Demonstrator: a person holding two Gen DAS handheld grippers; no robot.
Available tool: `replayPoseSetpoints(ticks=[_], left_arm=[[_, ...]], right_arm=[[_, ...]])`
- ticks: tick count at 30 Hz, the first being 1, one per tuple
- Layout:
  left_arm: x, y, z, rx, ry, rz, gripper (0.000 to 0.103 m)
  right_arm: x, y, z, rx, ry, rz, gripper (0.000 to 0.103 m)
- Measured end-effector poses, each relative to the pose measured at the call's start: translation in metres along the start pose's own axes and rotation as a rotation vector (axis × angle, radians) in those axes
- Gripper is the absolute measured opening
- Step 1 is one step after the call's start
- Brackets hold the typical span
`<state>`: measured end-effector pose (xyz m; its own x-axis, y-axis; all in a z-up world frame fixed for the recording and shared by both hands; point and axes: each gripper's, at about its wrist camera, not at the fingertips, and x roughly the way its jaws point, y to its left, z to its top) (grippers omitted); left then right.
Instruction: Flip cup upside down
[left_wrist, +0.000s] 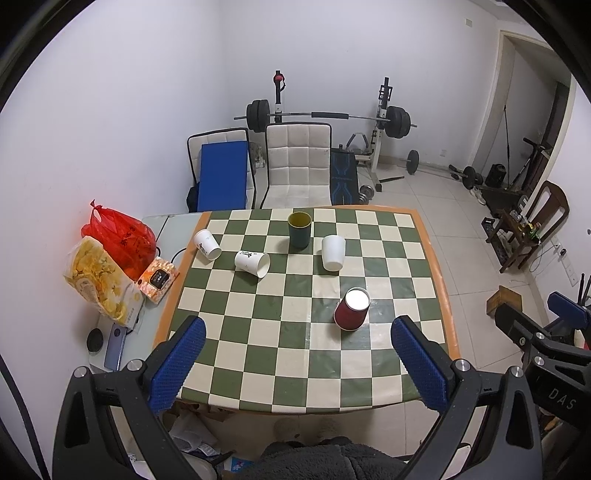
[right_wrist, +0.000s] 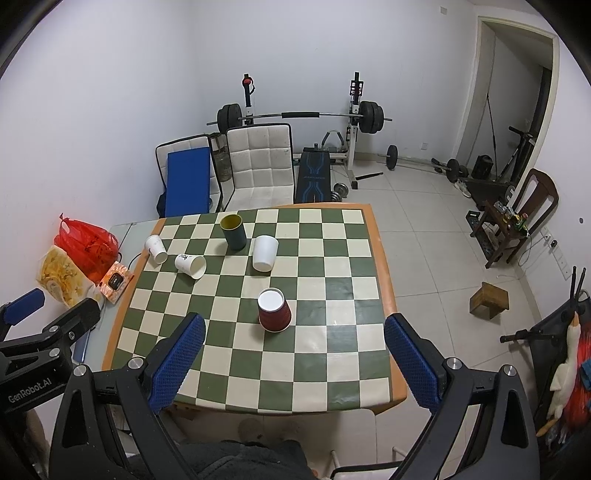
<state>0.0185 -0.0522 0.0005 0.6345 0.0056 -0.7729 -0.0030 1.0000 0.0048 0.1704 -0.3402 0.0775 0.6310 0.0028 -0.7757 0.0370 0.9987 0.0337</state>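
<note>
The red paper cup (left_wrist: 351, 309) (right_wrist: 274, 310) stands upside down on the checkered table (left_wrist: 295, 354) (right_wrist: 325, 369) — white base up, wide mouth flat on the cloth, long axis upright. It sits toward the near right part of the board in the left wrist view and close to the middle in the right wrist view, well apart from the other cups.

Farther back, a plain white cup (left_wrist: 333, 253) (right_wrist: 264, 253) also stands inverted, near a dark green cup (left_wrist: 299, 229) (right_wrist: 233, 232) that is upright with its yellow inside showing. To their left two printed white cups (left_wrist: 252, 263) (right_wrist: 190, 265) and (left_wrist: 207, 244) (right_wrist: 156, 249) lie on their sides, mouths turned toward the near right.

The left gripper (left_wrist: 298, 363) and the right gripper (right_wrist: 294, 362) both hang above the near table edge with blue pads spread wide — neither grips anything.

Left of the table lie a red bag (left_wrist: 120, 236) (right_wrist: 86, 246) and a yellow snack bag (left_wrist: 101, 282) (right_wrist: 62, 278).
</note>
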Motion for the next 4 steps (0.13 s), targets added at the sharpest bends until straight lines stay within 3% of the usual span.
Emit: replayPoseSetpoints(ticks=[4], left_arm=[[0.0003, 0.0009, -0.0003, 0.0, 0.0, -0.002, 0.103]], right_arm=[[0.0017, -0.0011, 0.0, 0.003, -0.002, 0.001, 0.099]])
